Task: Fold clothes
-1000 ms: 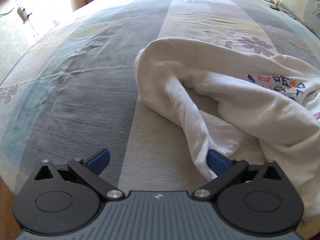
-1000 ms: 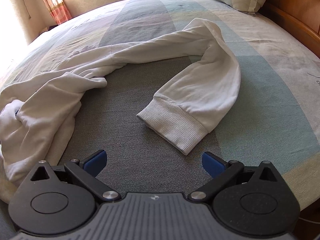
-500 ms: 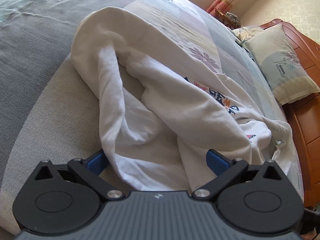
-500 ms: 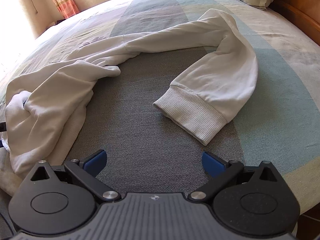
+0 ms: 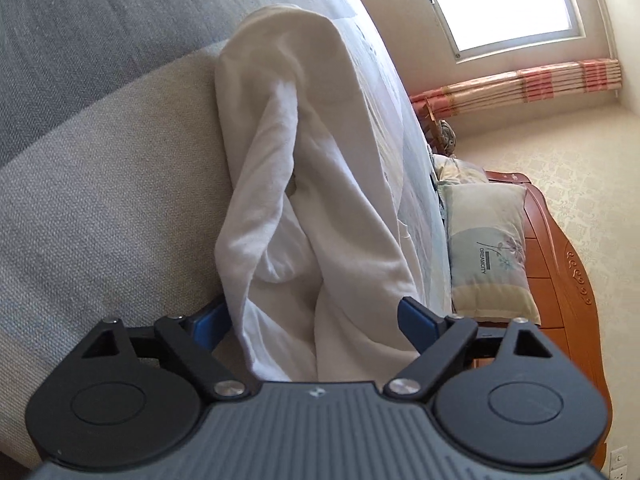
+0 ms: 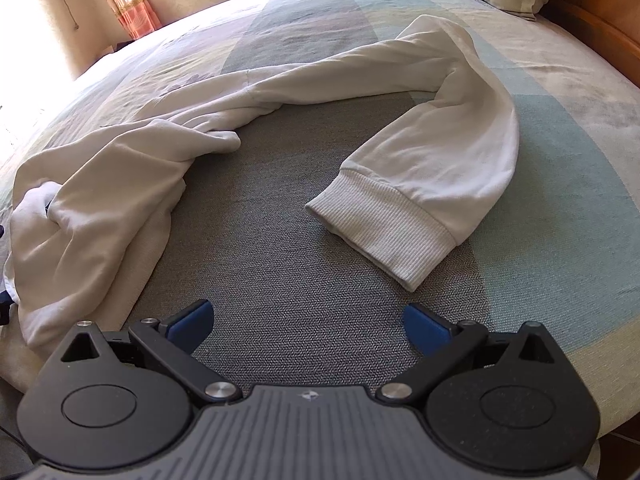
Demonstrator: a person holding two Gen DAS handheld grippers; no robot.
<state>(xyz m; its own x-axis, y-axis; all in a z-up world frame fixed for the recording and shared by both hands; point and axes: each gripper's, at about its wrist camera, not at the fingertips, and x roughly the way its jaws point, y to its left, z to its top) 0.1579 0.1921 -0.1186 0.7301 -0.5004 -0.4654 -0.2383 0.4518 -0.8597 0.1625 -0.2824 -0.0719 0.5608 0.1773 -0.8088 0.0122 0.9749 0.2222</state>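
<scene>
While sweatshirt (image 6: 120, 184) lies rumpled on bed (image 6: 304, 264), I log no fold | left gripper (image 5: 312, 316) agape, fabric between | right gripper (image 6: 308, 320) agape, empty, near cuff (image 6: 384, 236)

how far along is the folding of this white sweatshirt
Hardly started. Nothing looks folded: the sweatshirt lies bunched on the bed, its sleeve curled, cuff loose. In hand: the left gripper is open with a bunch of the fabric between its fingers, not yet clamped. The right gripper is open over bare bedding. Left: grip, spread flat, fold.

White sweatshirt (image 6: 460, 128) on grey, blue and beige striped bedspread (image 6: 288, 272).
</scene>
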